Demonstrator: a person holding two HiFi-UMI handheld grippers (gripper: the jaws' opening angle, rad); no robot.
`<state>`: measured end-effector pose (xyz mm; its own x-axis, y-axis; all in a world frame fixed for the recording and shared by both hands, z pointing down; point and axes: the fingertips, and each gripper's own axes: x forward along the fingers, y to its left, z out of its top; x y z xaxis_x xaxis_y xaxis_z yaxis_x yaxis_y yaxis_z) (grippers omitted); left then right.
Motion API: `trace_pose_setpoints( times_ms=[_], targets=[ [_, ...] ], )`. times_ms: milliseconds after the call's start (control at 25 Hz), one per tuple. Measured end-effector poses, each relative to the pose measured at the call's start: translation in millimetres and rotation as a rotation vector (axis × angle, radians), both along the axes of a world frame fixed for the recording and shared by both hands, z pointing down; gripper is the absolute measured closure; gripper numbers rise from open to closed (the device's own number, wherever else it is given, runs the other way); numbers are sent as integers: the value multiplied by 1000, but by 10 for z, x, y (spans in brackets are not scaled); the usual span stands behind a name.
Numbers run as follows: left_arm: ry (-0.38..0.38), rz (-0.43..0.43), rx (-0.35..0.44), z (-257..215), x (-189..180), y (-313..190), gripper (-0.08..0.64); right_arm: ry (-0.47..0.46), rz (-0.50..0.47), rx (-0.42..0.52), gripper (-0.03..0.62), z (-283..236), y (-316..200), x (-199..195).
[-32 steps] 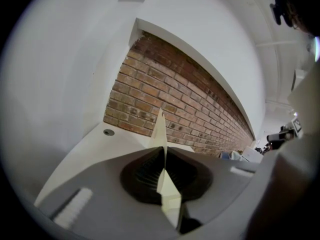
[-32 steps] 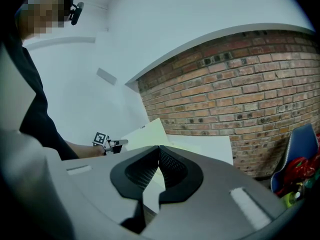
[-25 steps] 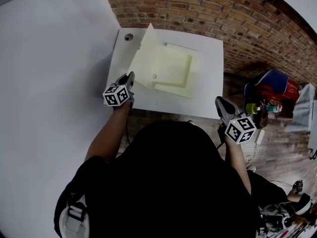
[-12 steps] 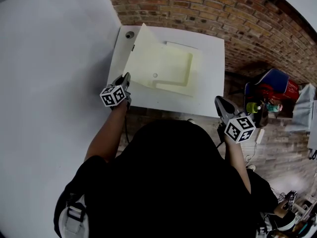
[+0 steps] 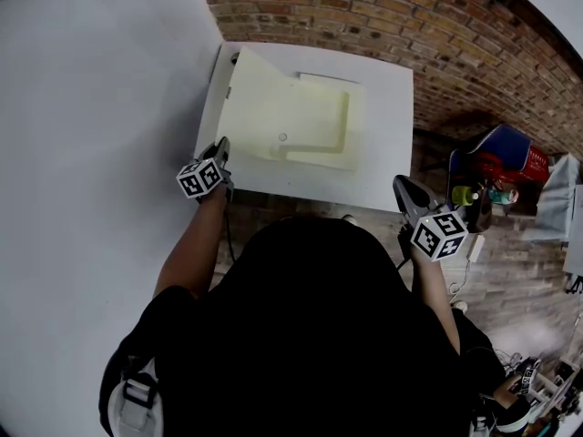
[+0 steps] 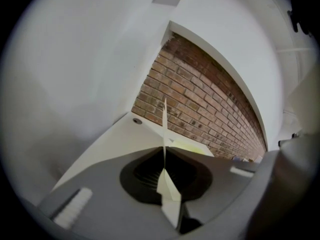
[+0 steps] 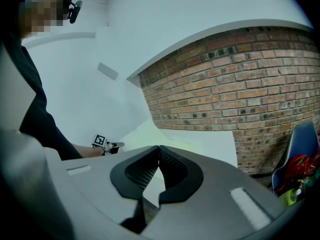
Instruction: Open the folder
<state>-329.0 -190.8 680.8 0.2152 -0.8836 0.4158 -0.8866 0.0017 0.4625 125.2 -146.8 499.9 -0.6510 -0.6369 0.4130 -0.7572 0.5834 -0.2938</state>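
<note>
On the white table (image 5: 387, 153), seen from the head view, lies the pale yellow folder (image 5: 305, 121), which covers most of the tabletop's left and middle. Its cover is lifted clear of the lower leaf and stands raised along the left side. The bared inner face shows an L-shaped ridge and a small round spot. The left gripper (image 5: 221, 148) sits at the table's near-left edge on an outstretched bare forearm, its marker cube toward the person. The right gripper (image 5: 401, 188) hangs off the near-right corner, apart from the folder, with its arm bent close to the body. Beyond the table runs a brick wall (image 5: 364, 7). To the right stands a blue chair (image 5: 501, 144) with red and green things on it.

Along the left gripper view, the jaws are pressed together on the cover's thin edge (image 6: 163, 129). The edge rises straight up from between them as a narrow pale strip, with a folded bit of sheet lying in the jaw hollow. The tabletop (image 6: 115, 144) spreads beyond, a small round hole (image 6: 136, 120) near its far corner.

Across the right gripper view, the jaws meet tip to tip with nothing between them. The gripper points toward the table and slightly down. The folder (image 7: 150, 131) shows pale past the jaws, and the left gripper's marker cube (image 7: 100, 140) is at the left.
</note>
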Motion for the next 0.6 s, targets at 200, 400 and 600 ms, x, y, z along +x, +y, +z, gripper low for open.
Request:
trace_pose_setpoints(
  times_ms=[200,400,600],
  targets=[
    [7,-35,-31,148,-132,99,551,5,1,-6,591,24,37,10],
    [10,-47,-50,257,-234,118,549,7,7,-17,591,68,70,1],
    [15,-58,-84,425,-328,144,548,5,20,-30,591,139,128,27]
  ],
)
